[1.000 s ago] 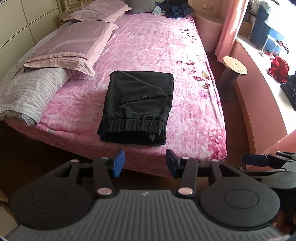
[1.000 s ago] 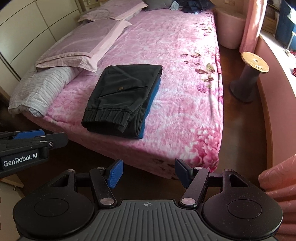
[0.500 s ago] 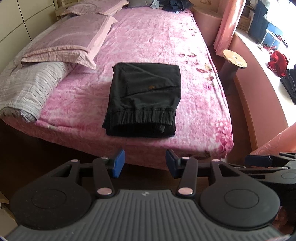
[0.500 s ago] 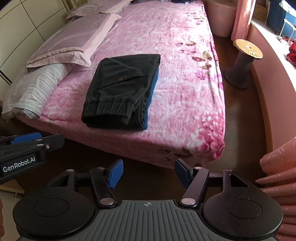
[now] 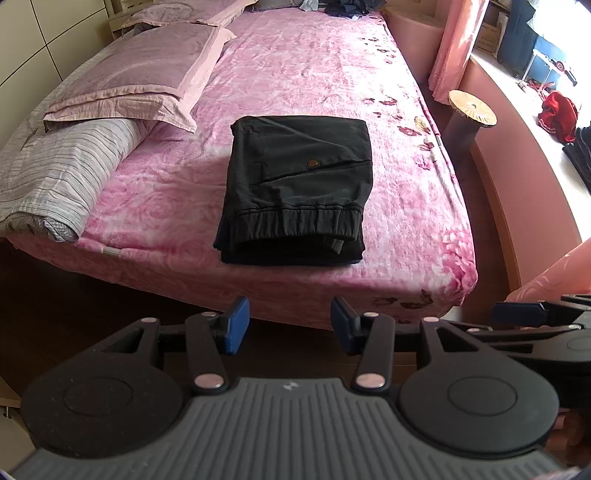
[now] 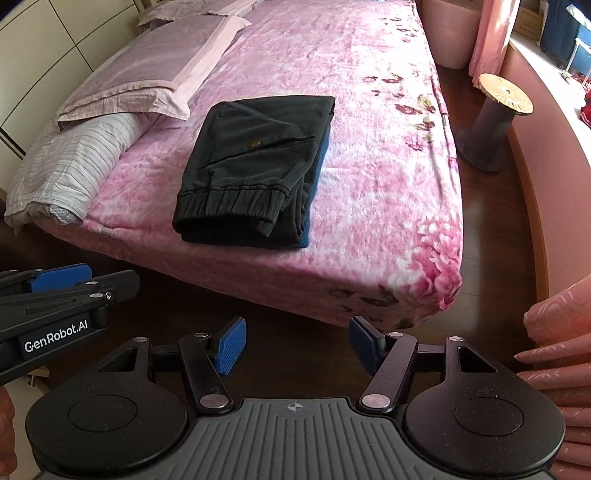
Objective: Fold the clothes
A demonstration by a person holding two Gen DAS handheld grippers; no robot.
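Observation:
A pair of black trousers (image 5: 299,184) lies folded into a neat rectangle near the foot of the pink bed (image 5: 406,206), cuffs toward me; it also shows in the right wrist view (image 6: 251,166) with a blue layer under its right edge. My left gripper (image 5: 290,325) is open and empty, below the bed's edge and apart from the trousers. My right gripper (image 6: 295,345) is open and empty, also short of the bed. The left gripper (image 6: 59,280) shows at the left of the right wrist view.
Pink pillows (image 5: 147,77) and a striped grey quilt (image 5: 55,177) lie on the bed's left side. A round stool (image 5: 469,118) stands on the dark floor to the right. Pink curtains (image 6: 554,350) hang at the near right. More clothes lie at the far end of the bed (image 5: 347,5).
Both grippers have moved forward toward the bed, so the folded trousers look larger and nearer. Both stay open and empty.

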